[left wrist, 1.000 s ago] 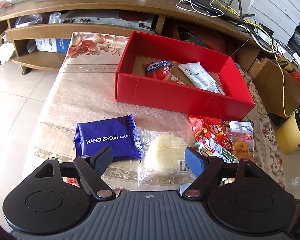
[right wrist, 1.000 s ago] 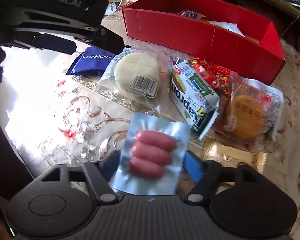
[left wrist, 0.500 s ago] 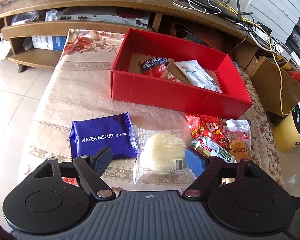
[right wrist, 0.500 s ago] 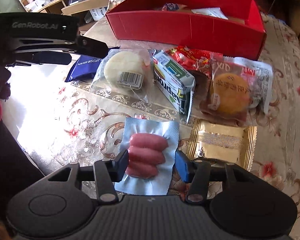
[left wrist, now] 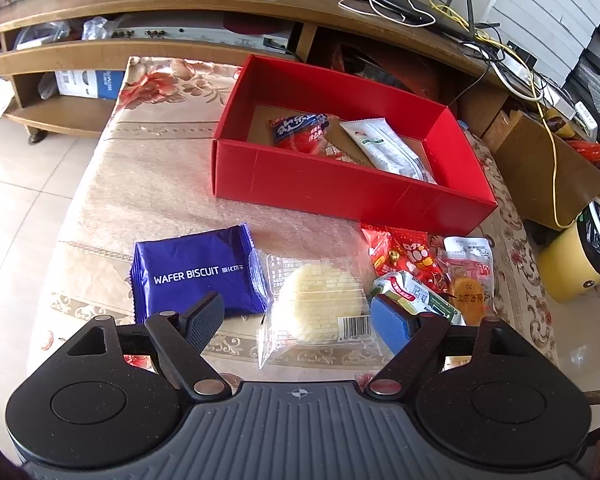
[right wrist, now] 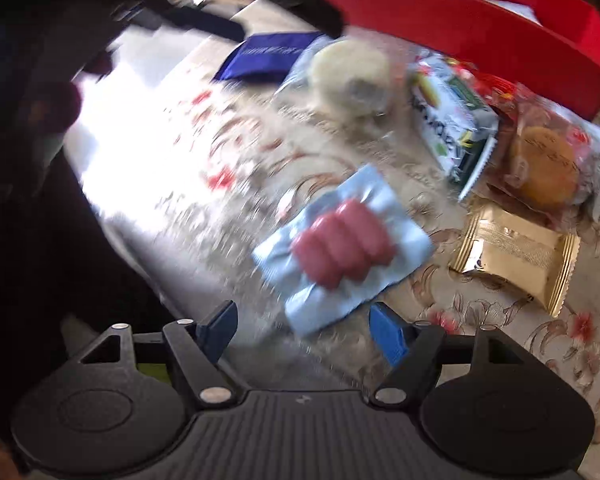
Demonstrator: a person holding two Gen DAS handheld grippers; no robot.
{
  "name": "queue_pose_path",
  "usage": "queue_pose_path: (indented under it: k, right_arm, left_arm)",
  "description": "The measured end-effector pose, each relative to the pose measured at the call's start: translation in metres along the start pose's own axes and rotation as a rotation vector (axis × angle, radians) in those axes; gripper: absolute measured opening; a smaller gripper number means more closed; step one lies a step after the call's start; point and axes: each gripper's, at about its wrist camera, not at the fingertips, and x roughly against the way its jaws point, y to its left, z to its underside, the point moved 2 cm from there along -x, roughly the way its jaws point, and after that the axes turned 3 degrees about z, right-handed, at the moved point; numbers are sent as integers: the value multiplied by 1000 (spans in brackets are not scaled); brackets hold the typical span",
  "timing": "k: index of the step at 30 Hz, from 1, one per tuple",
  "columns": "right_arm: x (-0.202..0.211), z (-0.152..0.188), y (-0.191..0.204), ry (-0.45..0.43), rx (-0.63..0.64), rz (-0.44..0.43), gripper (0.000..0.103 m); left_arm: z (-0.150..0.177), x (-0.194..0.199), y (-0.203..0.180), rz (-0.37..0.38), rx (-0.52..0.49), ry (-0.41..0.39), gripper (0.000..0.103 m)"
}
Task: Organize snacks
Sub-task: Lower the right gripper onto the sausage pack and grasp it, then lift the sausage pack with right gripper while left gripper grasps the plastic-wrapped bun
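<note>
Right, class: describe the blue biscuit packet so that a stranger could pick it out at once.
Find the red box on the patterned cloth. In front of its left end lies the biscuit packet, left of a clear-wrapped pale round cake. It alone is dark blue, printed WAFER BISCUIT.

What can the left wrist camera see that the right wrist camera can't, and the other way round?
Only the left wrist view shows the inside of the red box, holding a blue-and-red packet and a white packet, plus the wooden shelf and cables behind.

Only the right wrist view, which is blurred, shows the sausage pack just ahead of the open right tool, and a gold packet.

Both show the blue wafer biscuit pack, the round pale cake, the green-and-white packet and the orange cake. The left tool is open too.
</note>
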Motion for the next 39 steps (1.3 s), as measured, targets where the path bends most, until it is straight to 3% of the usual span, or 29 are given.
queue_pose_path:
  k: [4, 10, 16, 19, 24, 28, 29, 30, 35, 36, 39]
  right_arm:
    - [5, -16, -1, -32, 113, 63, 69]
    - [-20, -39, 3, 5, 273, 46, 72]
    - [-33, -40, 12, 71, 392, 2, 101]
    - [-37, -33, 19, 87, 473, 30, 101]
    - [-40, -41, 14, 65, 370, 69, 101]
    - [-42, -43, 19, 90, 376, 88, 101]
    - [-42, -44, 18, 100, 362, 94, 99]
    - [-40, -47, 19, 103, 348, 99, 91]
    - [-27, -45, 5, 103, 258, 97, 87]
    - [-26, -43, 1, 98, 234, 105, 83]
    - [-18, -37, -14, 50, 128, 101, 80]
  left_arm:
    - [0, 0, 0, 0, 1, 1, 85]
    - [1, -2, 0, -6, 0, 5, 86]
    - [0, -2, 9, -14, 32, 11, 86]
    - [0, -3, 11, -15, 36, 15, 86]
    - [0, -3, 11, -7, 39, 18, 86]
    - [-1, -4, 11, -5, 39, 24, 86]
    - [-1, -5, 11, -5, 40, 25, 86]
    - [-1, -5, 11, -4, 41, 26, 86]
    - [-1, -5, 13, -6, 49, 26, 86]
    - [-1, -6, 13, -6, 51, 27, 86]
    - [-1, -6, 12, -5, 45, 29, 86]
